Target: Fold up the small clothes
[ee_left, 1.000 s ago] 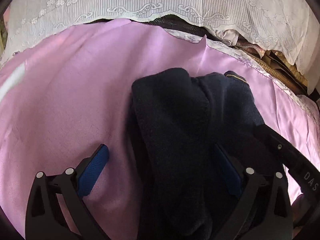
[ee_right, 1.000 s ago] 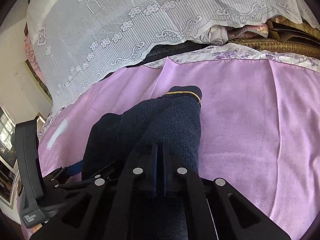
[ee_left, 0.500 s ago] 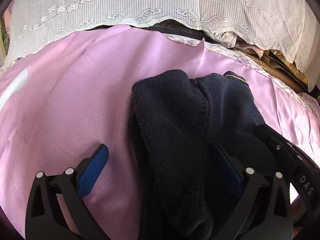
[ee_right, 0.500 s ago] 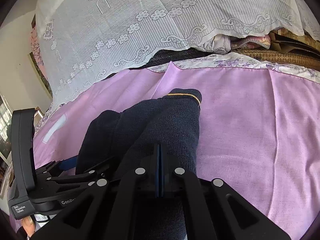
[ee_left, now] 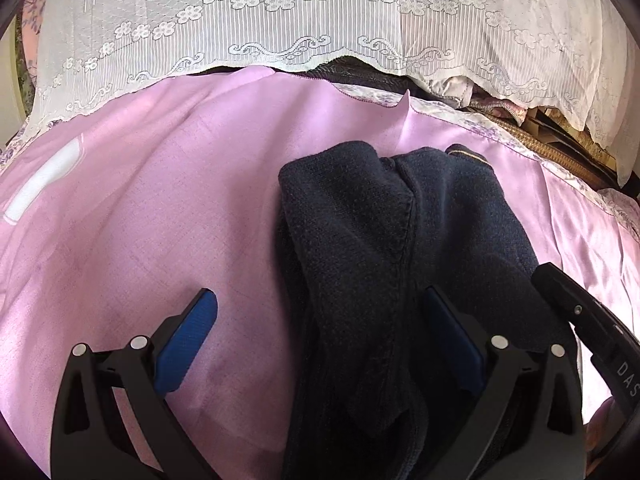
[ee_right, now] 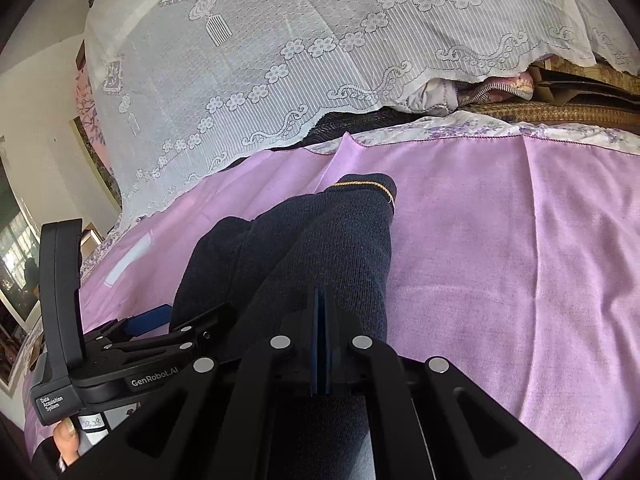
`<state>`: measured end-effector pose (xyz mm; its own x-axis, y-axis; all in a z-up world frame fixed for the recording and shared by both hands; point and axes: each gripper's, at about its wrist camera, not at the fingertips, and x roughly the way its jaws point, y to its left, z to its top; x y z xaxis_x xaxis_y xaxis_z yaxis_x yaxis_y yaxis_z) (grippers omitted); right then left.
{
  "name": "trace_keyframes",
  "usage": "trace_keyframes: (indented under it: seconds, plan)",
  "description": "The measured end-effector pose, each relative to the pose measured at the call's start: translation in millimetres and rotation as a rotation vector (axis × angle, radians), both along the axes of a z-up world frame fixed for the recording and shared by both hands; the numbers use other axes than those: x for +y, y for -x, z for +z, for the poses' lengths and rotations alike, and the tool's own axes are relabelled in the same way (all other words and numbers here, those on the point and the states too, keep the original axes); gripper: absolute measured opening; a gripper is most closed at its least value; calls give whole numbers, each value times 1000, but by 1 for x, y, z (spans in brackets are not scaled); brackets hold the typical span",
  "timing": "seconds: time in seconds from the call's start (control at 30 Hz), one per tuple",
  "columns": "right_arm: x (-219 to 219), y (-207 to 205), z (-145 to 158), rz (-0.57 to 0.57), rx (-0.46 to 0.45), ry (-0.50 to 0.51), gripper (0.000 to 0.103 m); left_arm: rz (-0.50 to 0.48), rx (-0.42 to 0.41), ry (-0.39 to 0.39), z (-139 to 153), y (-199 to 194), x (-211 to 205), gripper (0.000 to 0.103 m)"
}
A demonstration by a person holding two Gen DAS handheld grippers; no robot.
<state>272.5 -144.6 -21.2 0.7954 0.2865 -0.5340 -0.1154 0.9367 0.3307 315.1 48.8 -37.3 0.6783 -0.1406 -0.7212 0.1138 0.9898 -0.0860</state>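
Navy socks (ee_left: 384, 248) lie mid-bed on the pink sheet (ee_left: 160, 208), long axis running away from both tongs: right tongs (ee_right: 320, 312) clamped on the near end, left tongs (ee_left: 320, 320) open astride them.

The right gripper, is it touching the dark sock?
Touching. The right wrist view shows the right gripper shut with its blue pads pinching the dark sock on the pink sheet.

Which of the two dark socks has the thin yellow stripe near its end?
The navy sock lying on the right gripper's side; the other sock, toward the left gripper, shows plain dark knit.
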Motion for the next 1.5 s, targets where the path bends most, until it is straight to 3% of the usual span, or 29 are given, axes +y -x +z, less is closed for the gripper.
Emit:
trace_keyframes:
  seconds: [0.3, 0.8, 0.83, 0.87, 0.9, 1.07, 1.13, 1.2, 1.43, 1.5]
  plan:
    - [1, 23, 1, -11, -14, 43, 5, 13, -33, -53, 3, 18, -3, 99]
    - [-7, 41, -3, -15, 0, 19, 11, 37, -21, -40, 1, 36, 6, 99]
    - [-8, 42, -4, -35, 11, 31, 15, 38, -18, -35, 1, 37, 8, 99]
    - [-10, 43, -6, -70, 27, 41, 37, 43, -14, -34, 1, 38, 9, 99]
    - [-16, 43, -8, -85, 41, 19, 51, 43, -9, -30, 0, 38, 10, 99]
    - [-41, 41, -23, -69, 107, -157, 58, 37, 11, -4, -2, 44, 13, 99]
    - [-43, 43, -26, -69, 119, -176, 61, 33, 27, 10, -4, 46, 15, 99]
    - [-43, 46, -29, -67, 138, -180, 71, 31, 48, 32, -6, 48, 18, 99]
    - [-56, 58, -37, -50, 151, -284, 83, 23, 98, 124, -8, 64, 33, 99]
    - [-56, 63, -36, -19, 143, -298, 93, 19, 106, 145, -8, 69, 36, 99]
